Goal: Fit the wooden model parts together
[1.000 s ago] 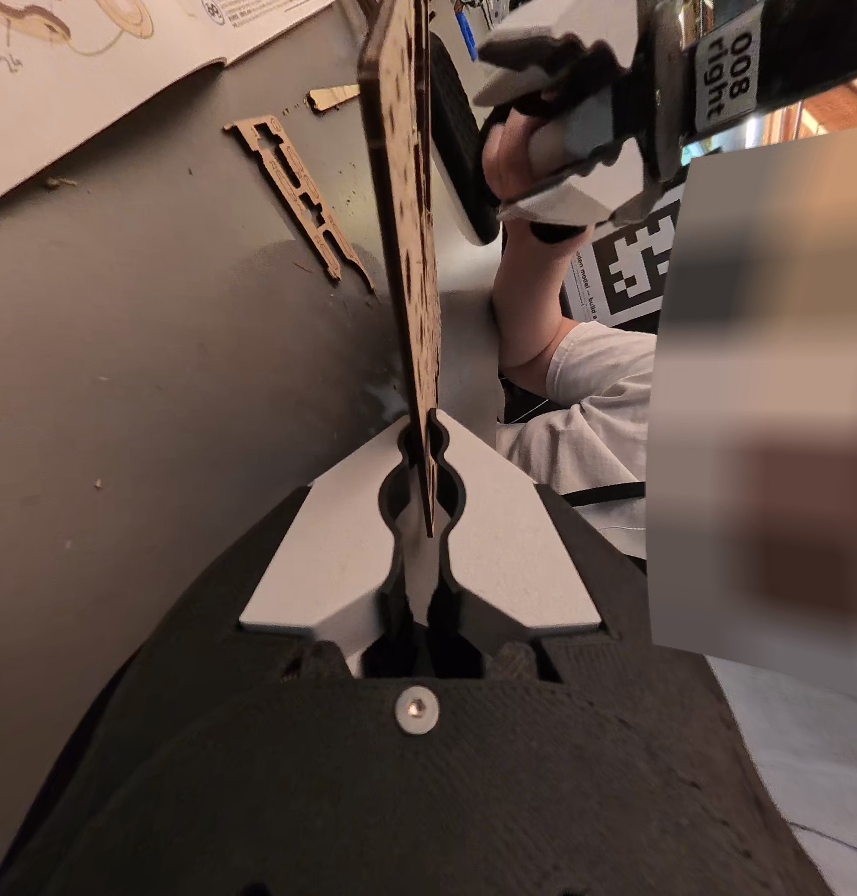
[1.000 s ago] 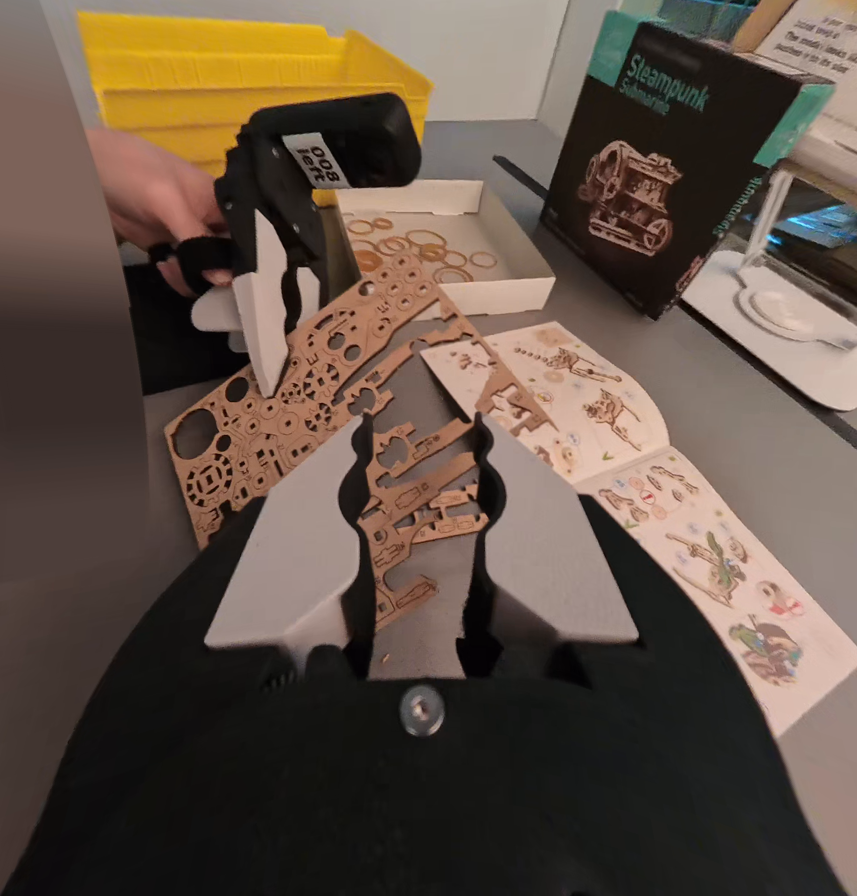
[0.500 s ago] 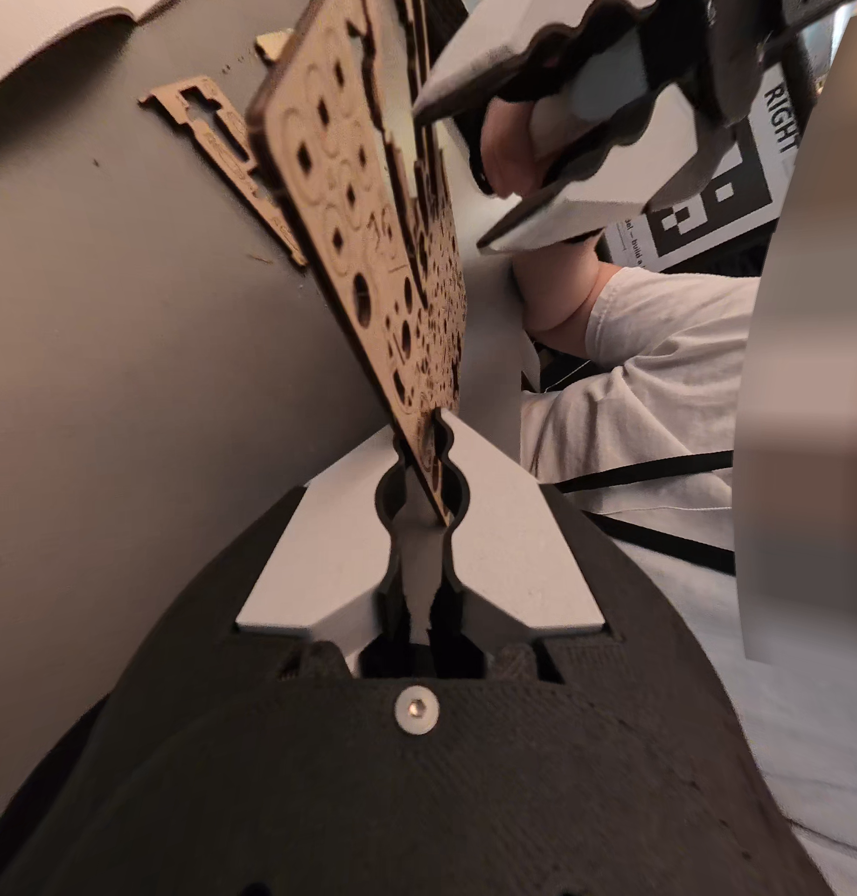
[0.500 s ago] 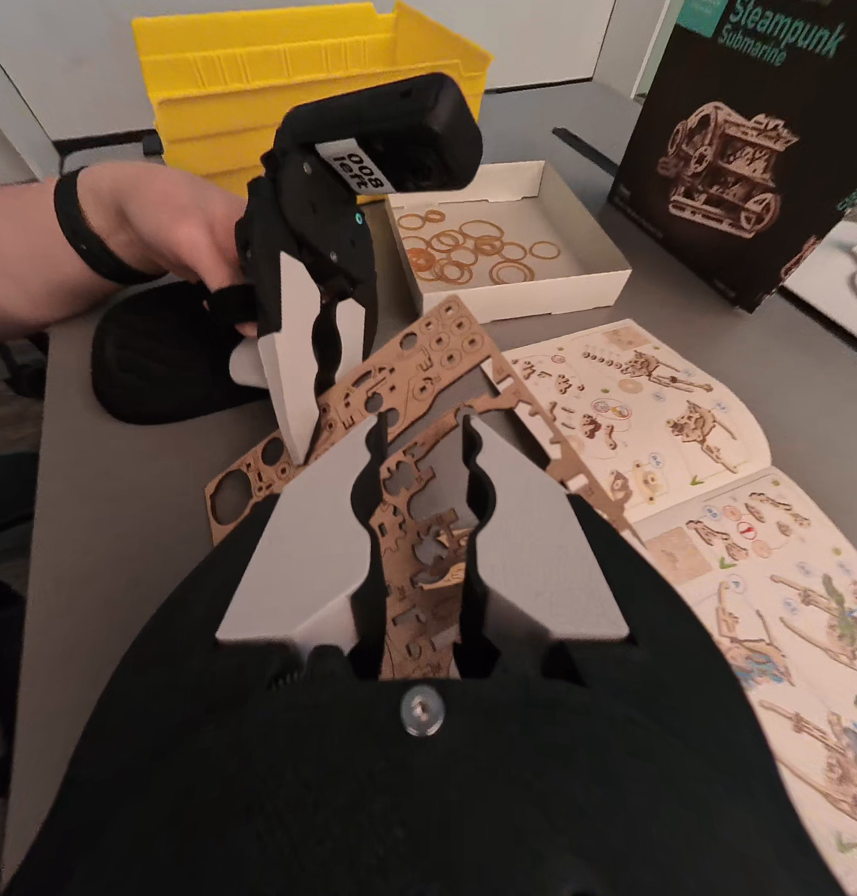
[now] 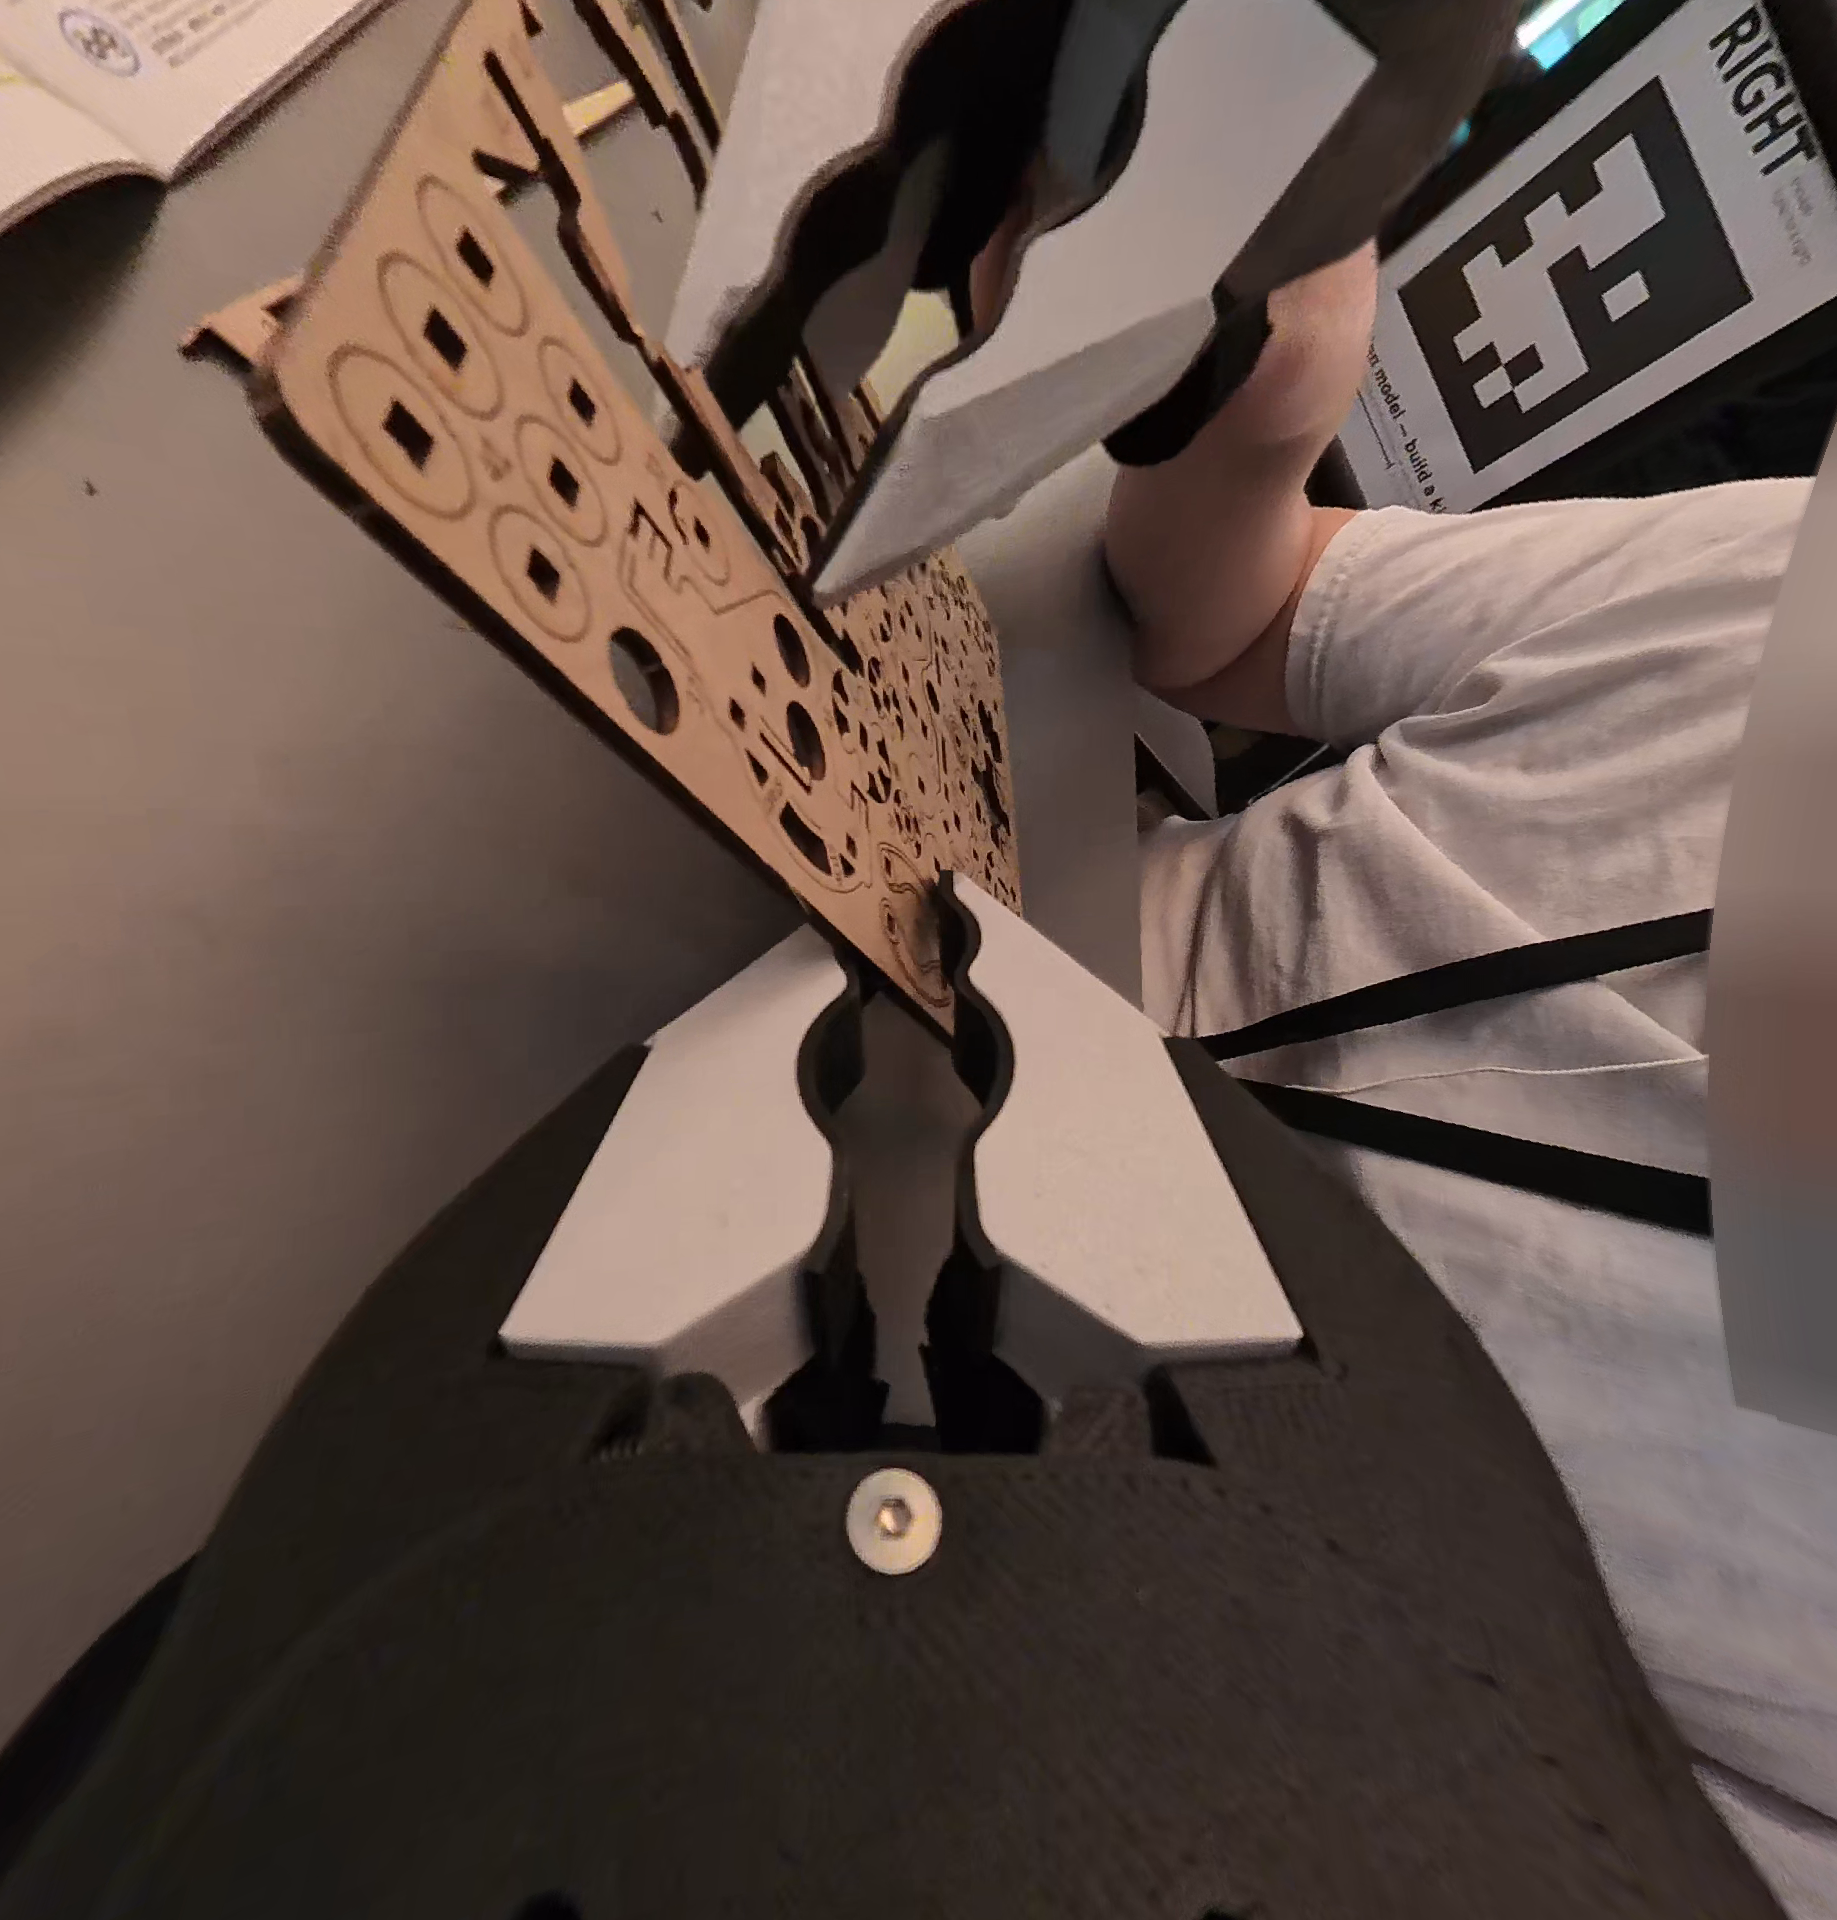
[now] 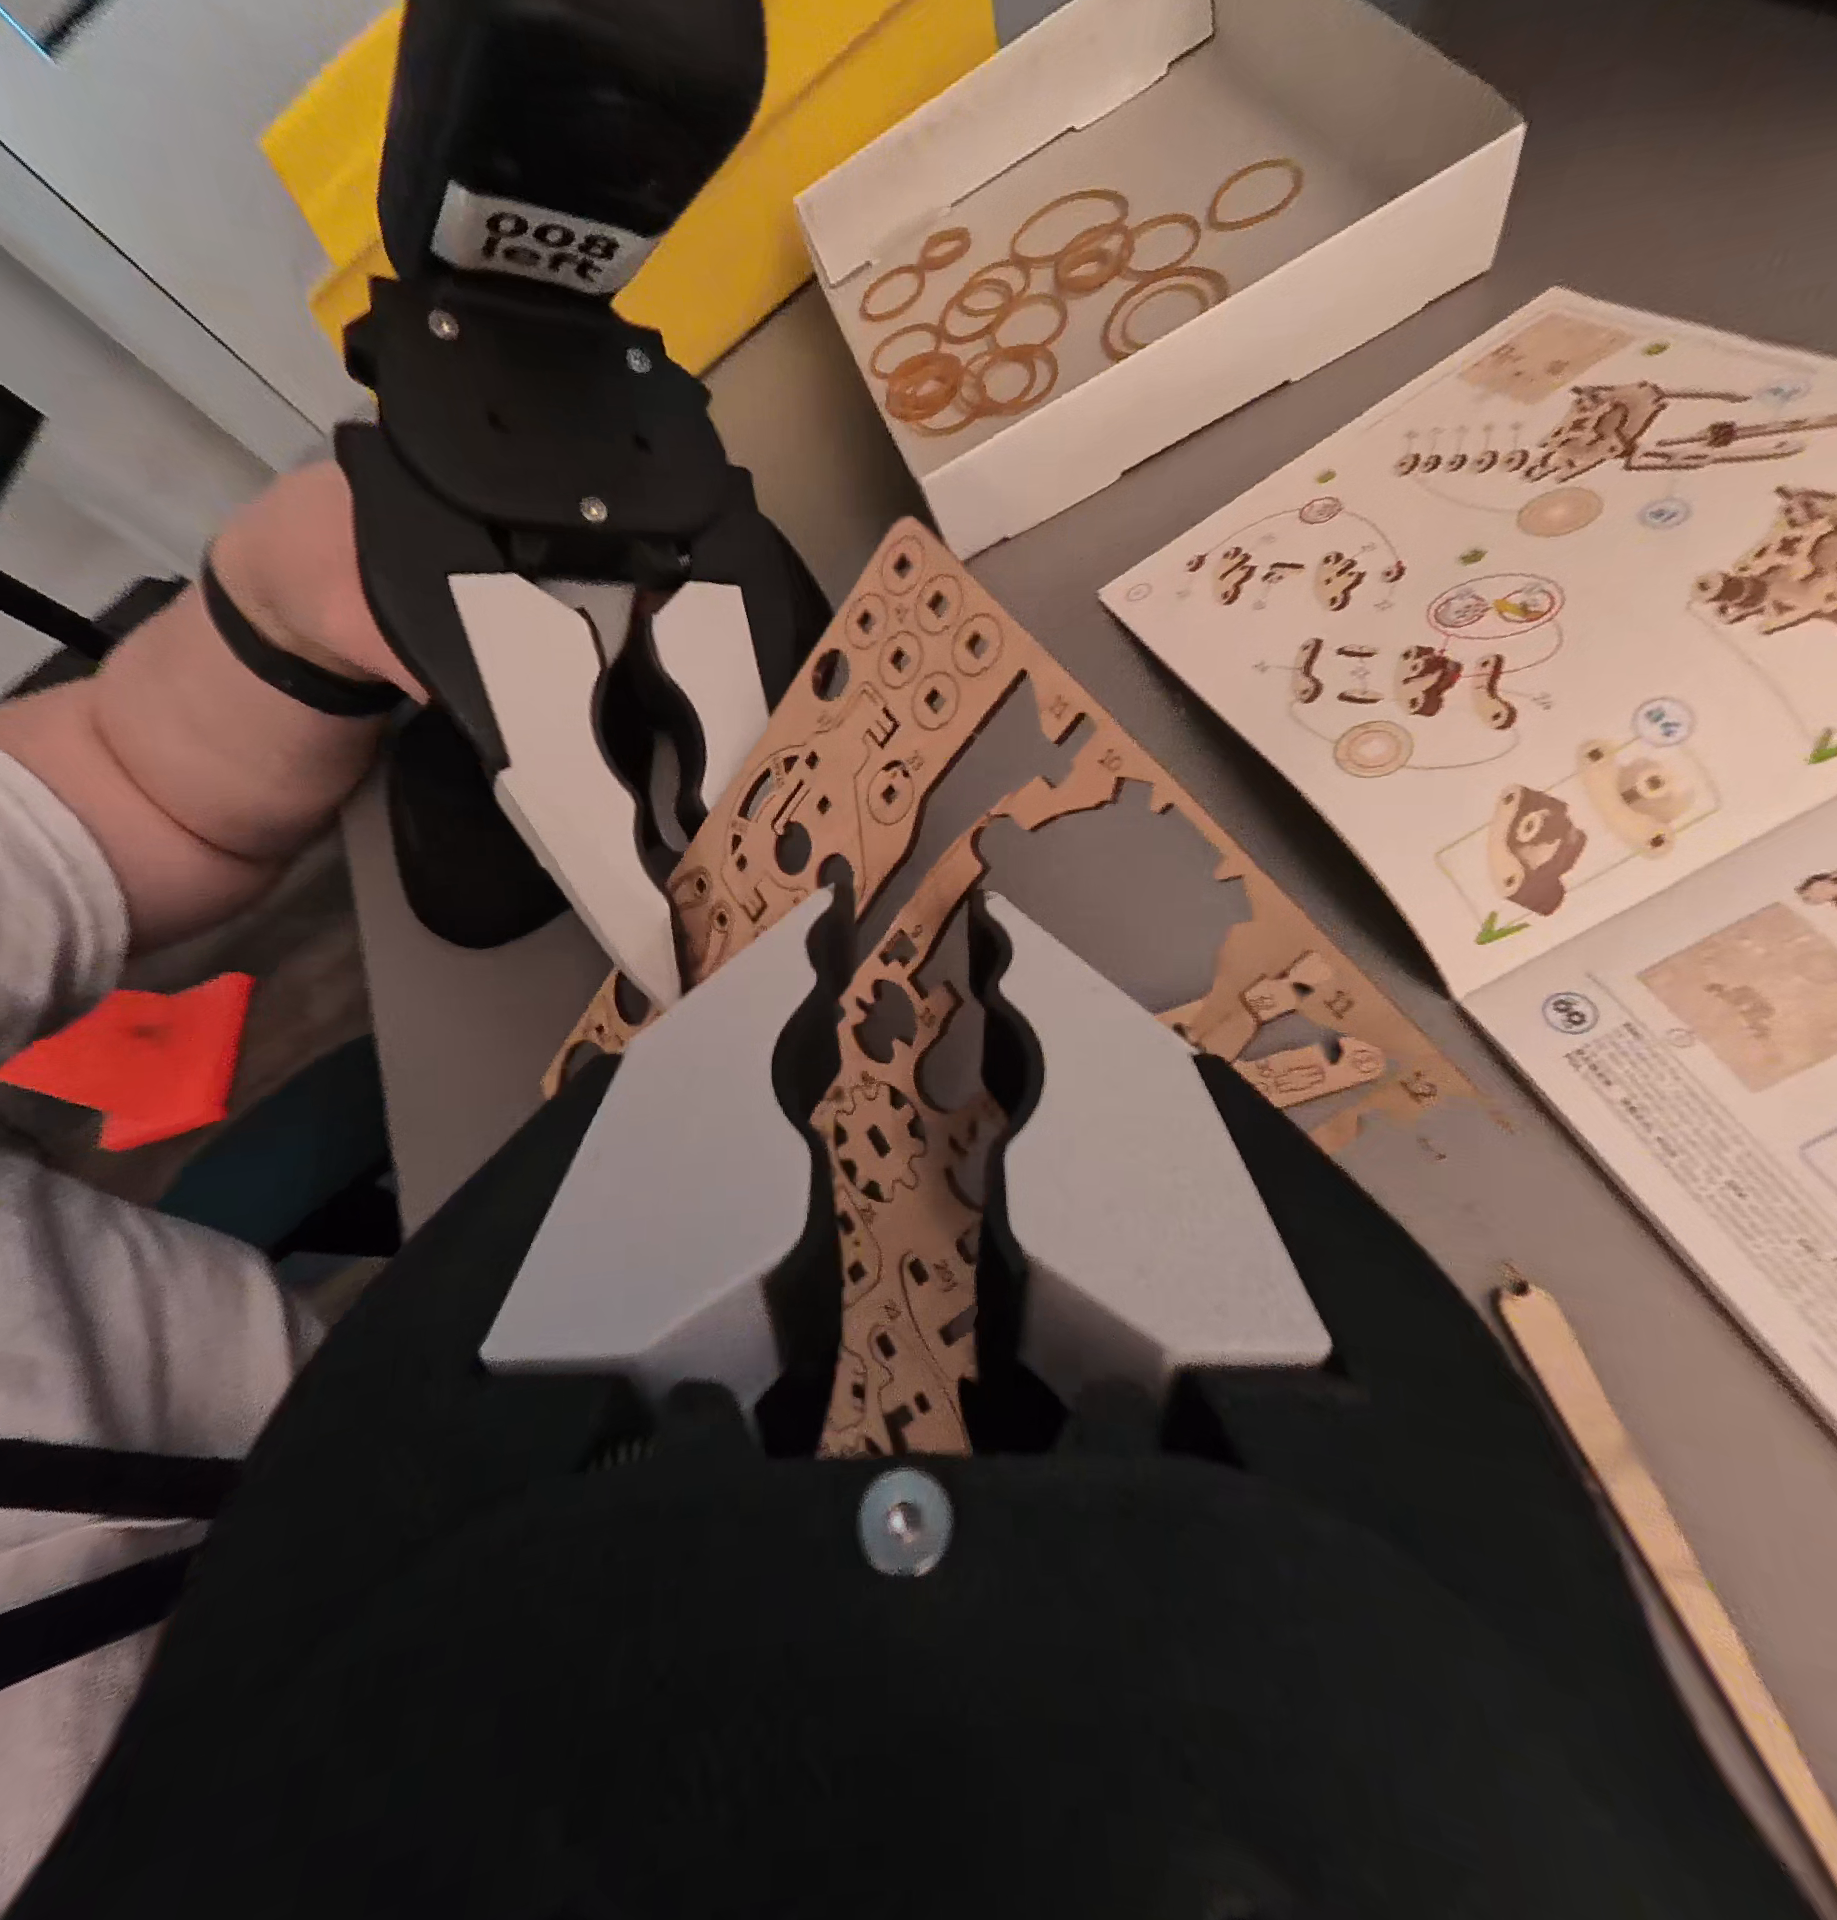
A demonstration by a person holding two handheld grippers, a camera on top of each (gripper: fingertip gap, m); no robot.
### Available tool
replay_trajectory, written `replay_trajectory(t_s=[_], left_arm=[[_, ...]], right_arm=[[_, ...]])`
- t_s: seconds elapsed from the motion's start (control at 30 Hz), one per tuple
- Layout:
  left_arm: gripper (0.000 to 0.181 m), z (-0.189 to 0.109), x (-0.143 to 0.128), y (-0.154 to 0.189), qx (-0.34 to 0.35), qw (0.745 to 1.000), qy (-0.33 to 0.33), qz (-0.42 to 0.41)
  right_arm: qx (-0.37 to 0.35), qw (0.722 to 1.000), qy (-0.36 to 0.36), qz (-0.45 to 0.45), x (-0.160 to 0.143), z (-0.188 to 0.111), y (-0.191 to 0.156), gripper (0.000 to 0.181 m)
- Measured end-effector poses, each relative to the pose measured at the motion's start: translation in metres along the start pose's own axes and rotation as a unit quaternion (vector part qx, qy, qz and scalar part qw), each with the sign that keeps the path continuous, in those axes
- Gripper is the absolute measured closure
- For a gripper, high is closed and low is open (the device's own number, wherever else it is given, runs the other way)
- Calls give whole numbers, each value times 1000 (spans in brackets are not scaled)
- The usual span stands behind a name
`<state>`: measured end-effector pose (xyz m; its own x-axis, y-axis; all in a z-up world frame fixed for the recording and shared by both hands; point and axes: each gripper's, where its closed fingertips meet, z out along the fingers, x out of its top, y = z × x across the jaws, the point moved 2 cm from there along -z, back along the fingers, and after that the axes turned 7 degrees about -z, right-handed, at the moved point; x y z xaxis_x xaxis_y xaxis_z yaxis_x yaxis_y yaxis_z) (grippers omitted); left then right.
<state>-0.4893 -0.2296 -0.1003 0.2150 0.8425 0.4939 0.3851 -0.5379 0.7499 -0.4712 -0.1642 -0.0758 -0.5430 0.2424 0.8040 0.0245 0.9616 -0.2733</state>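
White label (image 6: 527,244) on left hand-held gripper (image 5: 903,935), printed instruction booklet (image 6: 1579,852), lettered marker card (image 5: 1620,260)

Grey tabletop (image 6: 1672,125) under dim warm light, pale wall (image 6: 145,135) behind a yellow bin (image 6: 748,239).

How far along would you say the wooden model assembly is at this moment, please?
Early. Done: gaps show parts already punched from the wooden sheet. In hand: the left hand-held gripper clamps that sheet while the open right hand-held gripper hovers over it. Left: no fitted parts in view.
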Motion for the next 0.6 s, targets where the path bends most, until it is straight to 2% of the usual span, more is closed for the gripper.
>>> replay_trajectory(t_s=[0.1, 0.43, 0.6], left_arm=[[174, 4, -1, 3, -6, 1000, -5, 11], [170, 3, 1, 0, -17, 1000, 4, -20], [164, -2, 7, -5, -27, 998, 31, -53]], right_arm=[[10, 1000, 3, 6, 0, -2, -1, 172], [-15, 1000, 2, -18, -4, -8, 0, 173], [-20, 999, 47, -1, 4, -18, 6, 174]])
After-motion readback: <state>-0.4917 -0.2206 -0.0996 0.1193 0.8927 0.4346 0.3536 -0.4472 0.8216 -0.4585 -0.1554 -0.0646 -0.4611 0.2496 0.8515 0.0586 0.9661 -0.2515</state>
